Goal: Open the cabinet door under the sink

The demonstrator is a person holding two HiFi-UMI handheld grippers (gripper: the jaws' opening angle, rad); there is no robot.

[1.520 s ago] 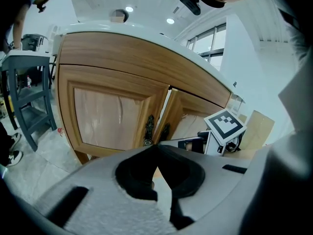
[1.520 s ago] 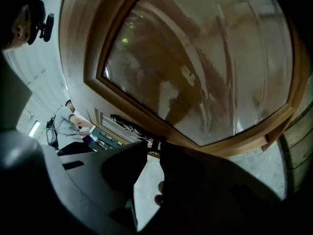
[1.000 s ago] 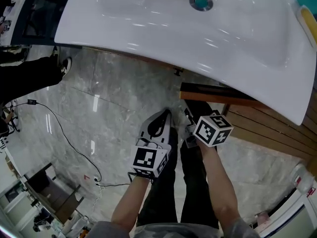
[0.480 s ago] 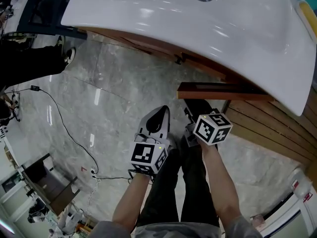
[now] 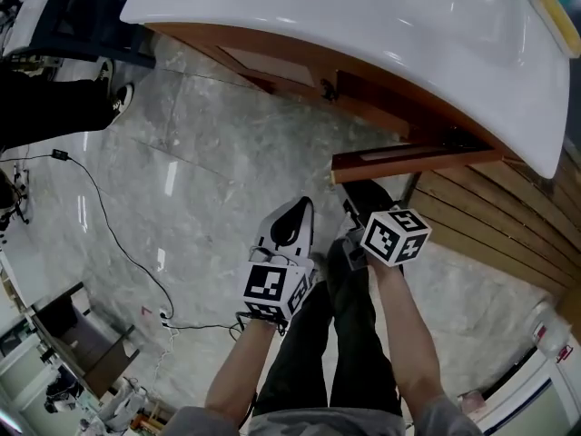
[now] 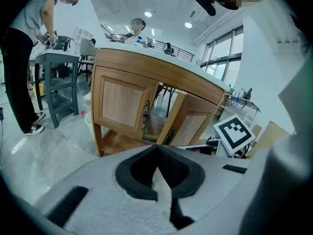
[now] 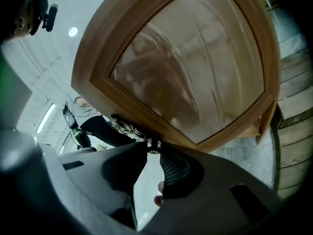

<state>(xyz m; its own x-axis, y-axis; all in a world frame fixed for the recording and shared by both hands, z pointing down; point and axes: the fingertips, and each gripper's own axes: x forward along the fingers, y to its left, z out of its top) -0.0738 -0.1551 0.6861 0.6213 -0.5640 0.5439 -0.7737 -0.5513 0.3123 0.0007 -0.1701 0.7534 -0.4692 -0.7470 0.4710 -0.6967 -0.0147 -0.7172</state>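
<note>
Right gripper [image 7: 150, 148] pinched the dark ornate handle [image 7: 128, 126] of the right-hand cabinet door [image 5: 413, 160], which stood at its 1 o'clock under the white sink [image 5: 363, 34]. Over the last second the door had swung farther out as the person backed away, so the opening looked largely done. Left gripper [image 5: 295, 218], pads pressed together and empty, hung at 9 o'clock of the right one. Marble floor [image 5: 182, 180] lay open toward 9 o'clock. The slatted wood wall [image 5: 490, 221] at 3 o'clock would likely limit further swing.
</note>
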